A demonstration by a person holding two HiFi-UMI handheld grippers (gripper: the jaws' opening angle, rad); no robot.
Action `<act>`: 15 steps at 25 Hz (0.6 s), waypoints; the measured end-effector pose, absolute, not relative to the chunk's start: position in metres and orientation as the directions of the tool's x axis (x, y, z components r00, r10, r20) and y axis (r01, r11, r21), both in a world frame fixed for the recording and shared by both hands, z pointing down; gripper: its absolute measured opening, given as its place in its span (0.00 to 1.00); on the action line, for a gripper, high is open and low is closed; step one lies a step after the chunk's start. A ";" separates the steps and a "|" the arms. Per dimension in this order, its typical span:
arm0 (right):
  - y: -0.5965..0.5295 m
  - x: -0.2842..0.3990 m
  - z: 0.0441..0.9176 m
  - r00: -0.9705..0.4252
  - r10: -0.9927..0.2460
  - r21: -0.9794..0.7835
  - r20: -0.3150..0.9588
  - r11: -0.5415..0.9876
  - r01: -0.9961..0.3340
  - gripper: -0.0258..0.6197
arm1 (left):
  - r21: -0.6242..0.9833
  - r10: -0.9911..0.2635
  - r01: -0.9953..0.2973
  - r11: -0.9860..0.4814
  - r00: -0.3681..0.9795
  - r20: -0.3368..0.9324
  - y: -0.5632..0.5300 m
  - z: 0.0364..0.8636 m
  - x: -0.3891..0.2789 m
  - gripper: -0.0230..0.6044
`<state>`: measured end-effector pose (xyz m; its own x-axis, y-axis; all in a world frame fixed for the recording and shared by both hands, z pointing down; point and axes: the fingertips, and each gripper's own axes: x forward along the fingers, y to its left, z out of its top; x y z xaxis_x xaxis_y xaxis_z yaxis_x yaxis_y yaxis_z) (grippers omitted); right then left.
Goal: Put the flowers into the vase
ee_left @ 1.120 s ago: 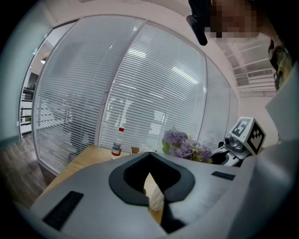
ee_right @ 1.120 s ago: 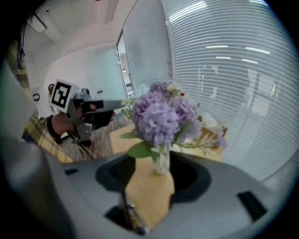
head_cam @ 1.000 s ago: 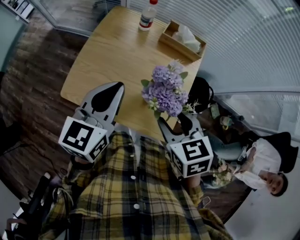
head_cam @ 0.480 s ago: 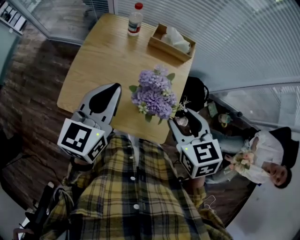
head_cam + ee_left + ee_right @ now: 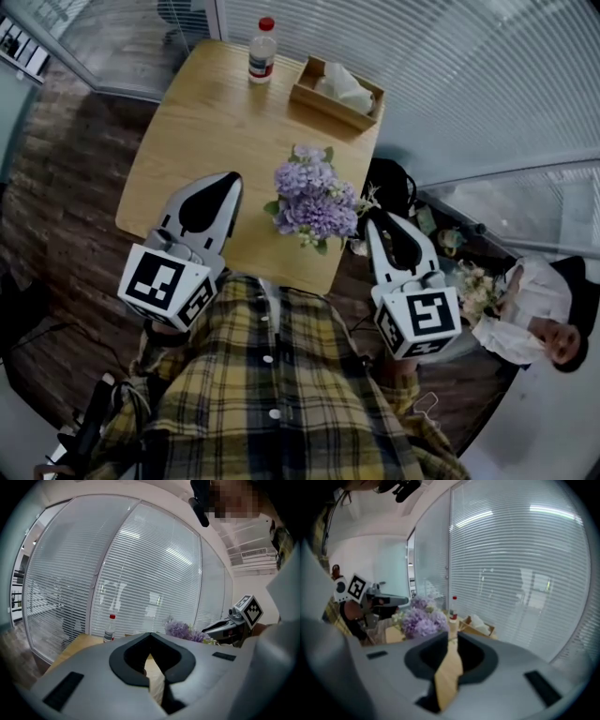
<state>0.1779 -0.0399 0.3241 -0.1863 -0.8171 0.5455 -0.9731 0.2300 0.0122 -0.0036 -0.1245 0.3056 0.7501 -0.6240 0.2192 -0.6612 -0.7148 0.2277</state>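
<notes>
Though the flowers [image 5: 314,202] stand by the worktop's [image 5: 216,103] near edge, the right gripper [image 5: 377,220] beside them has just narrowed to an empty slit, the left gripper [image 5: 234,178] pressed together. A stray brush could topple them.

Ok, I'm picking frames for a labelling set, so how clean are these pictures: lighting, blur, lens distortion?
Head view: dim overall, and the fisheye bows the table edges. Left gripper view: dark round vignette at the corners, and the bright blinds curve strongly. Right gripper view: the same vignette and curving, light streaks glare on the blinds, and the flowers look soft.
</notes>
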 end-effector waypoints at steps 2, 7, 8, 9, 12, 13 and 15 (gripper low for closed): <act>-0.043 0.179 0.317 -0.185 -0.831 0.012 0.525 0.224 -0.974 0.11 | 0.227 -0.624 -0.661 -0.715 0.750 0.218 -0.125 0.304 -0.003 0.05; -0.050 0.178 0.302 -0.223 -0.849 -0.024 0.478 0.241 -0.970 0.06 | 0.227 -0.624 -0.659 -0.717 0.752 0.215 -0.128 0.303 0.000 0.05; -0.051 0.177 0.300 -0.229 -0.851 -0.027 0.472 0.245 -0.969 0.06 | 0.226 -0.624 -0.659 -0.717 0.752 0.214 -0.128 0.303 0.000 0.05; -0.051 0.176 0.299 -0.233 -0.853 -0.029 0.467 0.249 -0.968 0.06 | 0.226 -0.624 -0.659 -0.718 0.752 0.212 -0.128 0.302 0.000 0.05; -0.050 0.172 0.295 -0.246 -0.855 -0.030 0.457 0.261 -0.965 0.06 | 0.224 -0.624 -0.658 -0.719 0.753 0.209 -0.126 0.302 -0.001 0.05; -0.050 0.170 0.294 -0.249 -0.855 -0.030 0.454 0.265 -0.964 0.06 | 0.224 -0.624 -0.658 -0.719 0.753 0.209 -0.126 0.301 -0.002 0.05; -0.052 0.168 0.291 -0.255 -0.857 -0.031 0.448 0.270 -0.962 0.06 | 0.223 -0.625 -0.659 -0.718 0.752 0.209 -0.126 0.301 -0.002 0.05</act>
<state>0.1679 -0.0518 0.2912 -0.2549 -0.8572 0.4476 -0.9624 0.2699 -0.0311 -0.0024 -0.1256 0.3006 0.7521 -0.6251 0.2087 -0.6589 -0.7184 0.2231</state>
